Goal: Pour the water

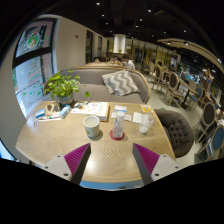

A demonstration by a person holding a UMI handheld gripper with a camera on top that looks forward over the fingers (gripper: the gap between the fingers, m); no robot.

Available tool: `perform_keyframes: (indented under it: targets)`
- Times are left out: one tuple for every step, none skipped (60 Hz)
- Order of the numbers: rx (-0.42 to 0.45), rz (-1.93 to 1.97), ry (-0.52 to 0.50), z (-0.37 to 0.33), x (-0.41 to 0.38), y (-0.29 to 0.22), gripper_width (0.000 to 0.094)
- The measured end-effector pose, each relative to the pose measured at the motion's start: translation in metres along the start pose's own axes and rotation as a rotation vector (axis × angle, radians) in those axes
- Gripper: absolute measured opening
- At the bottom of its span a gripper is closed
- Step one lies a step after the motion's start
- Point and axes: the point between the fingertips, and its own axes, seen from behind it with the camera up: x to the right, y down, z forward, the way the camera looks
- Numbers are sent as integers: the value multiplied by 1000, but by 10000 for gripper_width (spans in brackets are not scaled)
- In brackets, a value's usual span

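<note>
A grey cup (92,126) stands on the wooden table (60,140), beyond my fingers and a little left of the middle. To its right a small bottle with a red base (118,125) stands upright. Further right a clear glass (145,123) stands near the table's right side. My gripper (109,160) is open and empty, well short of these things, with its magenta pads (76,155) wide apart over bare tabletop.
A potted green plant (63,88) and books (52,112) sit at the table's far left. Papers (95,108) lie at the far side. A sofa with a striped cushion (120,82) is behind the table, and a grey chair (178,130) stands to the right.
</note>
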Motion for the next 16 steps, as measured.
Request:
perform_keyframes:
  targets:
    - [-2,1,0,-3,0,1,856]
    - [-3,4,-2,-5,-1,2,856]
    - [-4,9,-5,-8,-2,3,856]
    - [-4,11,-5,-12,-4,4,858]
    - [-3,10,-6,-14,-4,5,857]
    - [-3,6,-5,-15,-4,6,857]
    - [-3,0,-3,-18,-4,7,857]
    - [-3,-6,-2,-19,-4,8,858]
    - [-4,-10,-2,-20,-4,9,856]
    - [-7,-12,-4,-22,-4,10,858]
    - [-10,-15,-6,-23,-5,11,856]
    - [-12,-17,-8,-24,-6,12,856]
    - [-14,-17,-10,-26,-7,13,859]
    - [-14,-17,-13,-27,-8,13,858]
    - [-14,-17,-17,-28,-9,13,857]
    - [-12,-17,-20,-28,-11,14,857]
